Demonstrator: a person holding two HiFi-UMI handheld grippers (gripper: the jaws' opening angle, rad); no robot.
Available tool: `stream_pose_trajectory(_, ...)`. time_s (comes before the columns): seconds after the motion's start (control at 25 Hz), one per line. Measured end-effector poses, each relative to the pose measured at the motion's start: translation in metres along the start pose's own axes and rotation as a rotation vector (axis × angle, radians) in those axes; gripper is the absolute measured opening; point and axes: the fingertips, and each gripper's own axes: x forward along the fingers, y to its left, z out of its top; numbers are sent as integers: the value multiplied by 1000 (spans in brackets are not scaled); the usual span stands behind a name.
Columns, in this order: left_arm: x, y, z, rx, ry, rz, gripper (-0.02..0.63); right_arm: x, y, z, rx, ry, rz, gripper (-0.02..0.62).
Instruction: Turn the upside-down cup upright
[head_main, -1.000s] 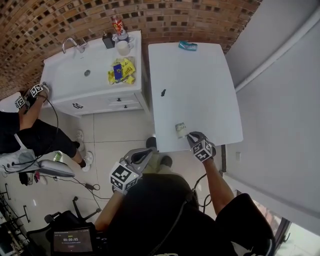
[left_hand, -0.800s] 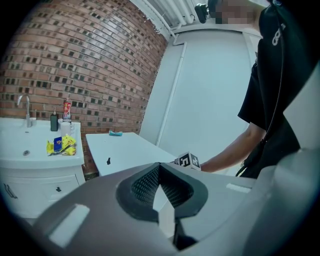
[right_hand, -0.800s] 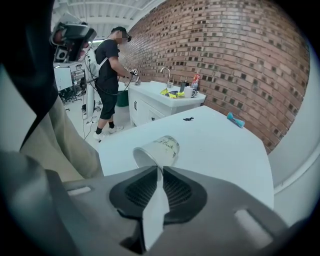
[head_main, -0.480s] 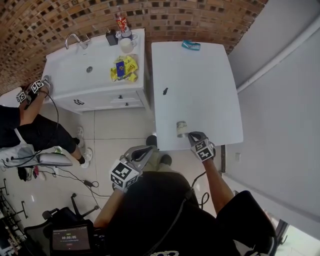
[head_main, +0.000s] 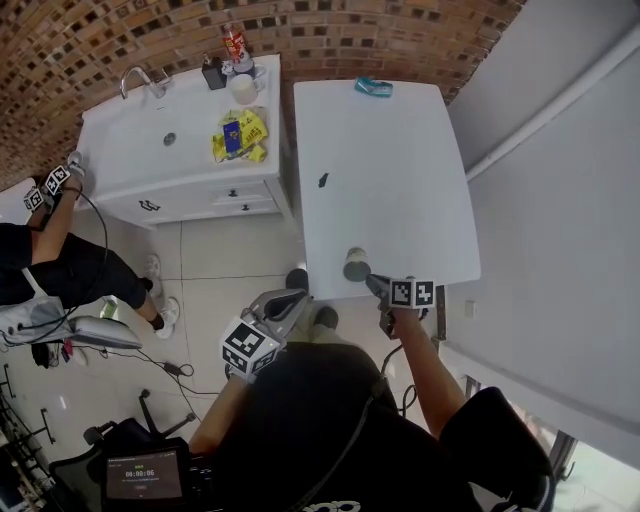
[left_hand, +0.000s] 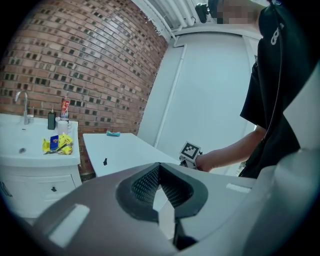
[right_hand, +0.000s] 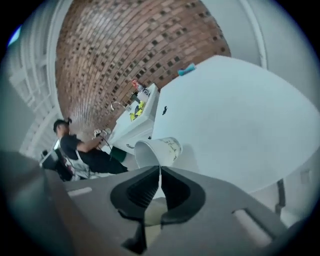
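Observation:
A white paper cup (head_main: 355, 264) with a faint green print hangs tilted just above the near edge of the white table (head_main: 400, 170). Its open mouth faces the near left. My right gripper (head_main: 369, 281) is shut on the cup's rim. In the right gripper view the cup (right_hand: 162, 149) lies on its side past the jaws, and the rim runs between the right gripper's (right_hand: 160, 172) closed pads. My left gripper (head_main: 290, 301) hovers over the floor left of the table, shut and empty. The left gripper (left_hand: 160, 166) view shows its tips meeting.
A white sink cabinet (head_main: 170, 150) with yellow packets (head_main: 240, 135) stands left of the table. A teal object (head_main: 372, 87) and a small black item (head_main: 323, 181) lie on the table. Another person (head_main: 60, 265) sits at far left. Brick wall behind.
My right gripper has closed on the cup's rim, rolled and lifted a little. The cup went from standing upside down to tilted, mouth showing. The left gripper stayed put.

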Motion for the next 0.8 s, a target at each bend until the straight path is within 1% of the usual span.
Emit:
stream_pose_trajectory(0.08,2,1,1,-2,-1,-6,12,6,5,-7,164,1,73,6)
stream_pose_trajectory(0.16,5,2,4,-2,-4,-11,12,11,8,-12,294,-4,125,6)
stream_pose_trajectory(0.24,7,4,6,-2,-5,-14,12,13,10,-14,383,-11,151,6)
stream_pose_trajectory(0.36,8,11,9,-9,-5,-16,12,17,11,-13,482,-25,171,6)
stream_pose_trajectory(0.52,10,19,14,-13,-7,-18,12,19,5,-12,550,-31,164,6)
stream_pose_trajectory(0.8,16,30,20,-25,-6,-17,12,22,-4,-4,567,-34,145,8)
